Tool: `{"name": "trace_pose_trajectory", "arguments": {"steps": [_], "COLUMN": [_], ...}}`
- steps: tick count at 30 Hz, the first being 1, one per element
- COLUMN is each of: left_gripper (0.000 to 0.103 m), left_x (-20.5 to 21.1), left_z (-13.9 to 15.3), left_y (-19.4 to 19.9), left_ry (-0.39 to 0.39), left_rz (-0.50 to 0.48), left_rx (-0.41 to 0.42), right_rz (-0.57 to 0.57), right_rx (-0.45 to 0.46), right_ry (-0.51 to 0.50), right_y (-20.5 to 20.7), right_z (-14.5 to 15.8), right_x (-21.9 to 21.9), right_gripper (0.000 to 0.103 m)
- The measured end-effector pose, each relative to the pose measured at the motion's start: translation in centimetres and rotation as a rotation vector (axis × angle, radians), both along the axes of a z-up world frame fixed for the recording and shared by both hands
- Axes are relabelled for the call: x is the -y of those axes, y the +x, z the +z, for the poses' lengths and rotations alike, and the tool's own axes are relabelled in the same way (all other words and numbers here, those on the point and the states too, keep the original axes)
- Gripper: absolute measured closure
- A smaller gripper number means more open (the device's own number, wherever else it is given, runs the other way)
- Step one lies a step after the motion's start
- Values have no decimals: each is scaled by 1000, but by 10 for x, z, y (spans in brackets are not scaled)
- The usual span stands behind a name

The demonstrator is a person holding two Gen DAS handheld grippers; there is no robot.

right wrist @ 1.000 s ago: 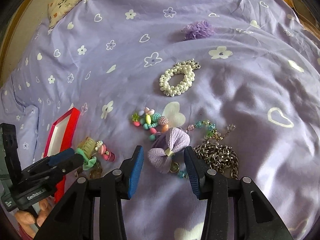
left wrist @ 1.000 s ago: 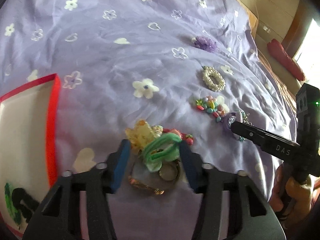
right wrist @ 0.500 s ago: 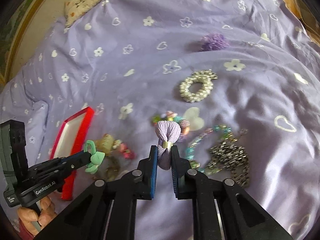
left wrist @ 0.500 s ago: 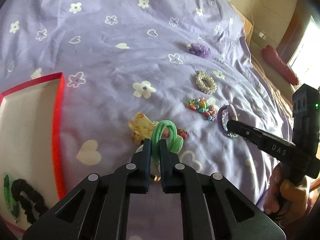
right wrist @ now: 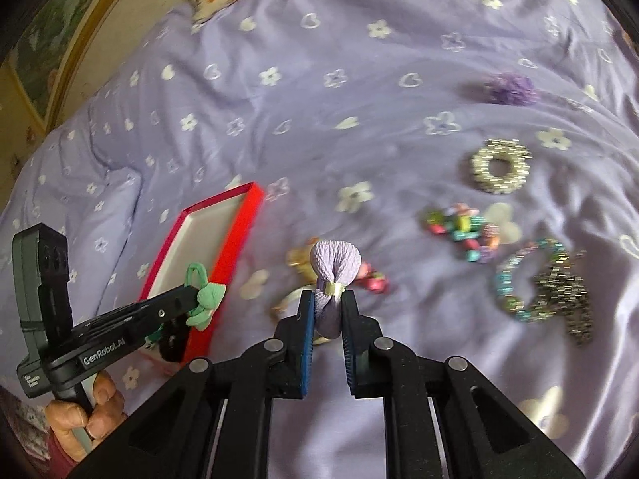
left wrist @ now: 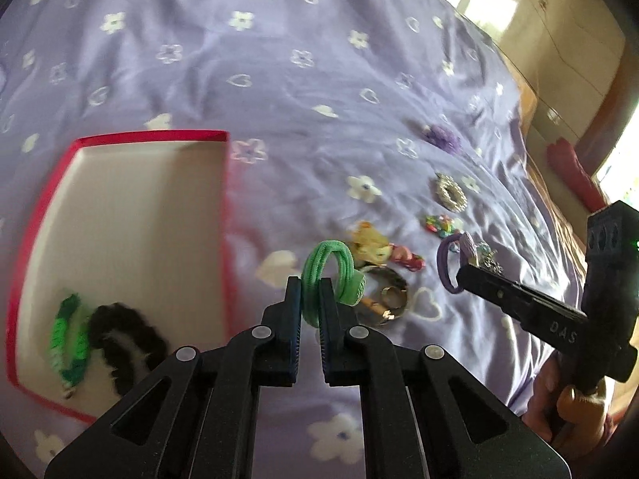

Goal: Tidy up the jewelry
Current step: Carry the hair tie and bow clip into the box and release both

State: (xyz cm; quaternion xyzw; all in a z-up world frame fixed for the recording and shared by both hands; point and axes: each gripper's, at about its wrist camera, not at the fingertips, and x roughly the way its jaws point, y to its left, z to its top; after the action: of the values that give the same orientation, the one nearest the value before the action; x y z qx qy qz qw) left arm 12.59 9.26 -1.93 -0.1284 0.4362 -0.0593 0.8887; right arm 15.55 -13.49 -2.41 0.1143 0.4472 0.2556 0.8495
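Between our left gripper's [left wrist: 309, 303] fingers we hold the green hair tie [left wrist: 331, 275], clamped narrow on its band so the loop and bow stand up clear of the purple bedspread [left wrist: 279, 80]. Just left of it lies the red box [left wrist: 223, 215], its white floor carrying a black scrunchie [left wrist: 127, 335] and a bright green band [left wrist: 70, 335] at the near end. Our right gripper [right wrist: 327, 311] is pinched on the lilac bow tie [right wrist: 335, 267], which is lifted off the cover, its gold clasp sitting between the pads. Behind it, partly hidden, lie a gold bangle [left wrist: 389, 295], a yellow clip [left wrist: 369, 239] and a pink bead piece [left wrist: 407, 259]. To the right on the cover rest a multicoloured bead bracelet [right wrist: 463, 229], a pearl scrunchie [right wrist: 499, 165], a metal chain [right wrist: 563, 299] tangled with a turquoise strand, and far off a purple pompom [right wrist: 509, 88].
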Motion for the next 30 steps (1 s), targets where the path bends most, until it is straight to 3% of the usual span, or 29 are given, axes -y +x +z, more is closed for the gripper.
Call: {"name": "trace_pose_trajectory", "arguments": {"steps": [19, 30], "left_gripper": [96, 96], "left_x": [-91, -132], "left_z": [-6, -16], "left_y": [-35, -33], "left_ry": [-15, -9], "left_rz": [193, 263], "left_rx": [-9, -36], "right_rz": [224, 328], "right_rx": [2, -22], "right_ry": [10, -7], "right_y": [-17, -13], "right_z": [7, -4], "right_x": [-107, -168], "right_gripper": [91, 90]}}
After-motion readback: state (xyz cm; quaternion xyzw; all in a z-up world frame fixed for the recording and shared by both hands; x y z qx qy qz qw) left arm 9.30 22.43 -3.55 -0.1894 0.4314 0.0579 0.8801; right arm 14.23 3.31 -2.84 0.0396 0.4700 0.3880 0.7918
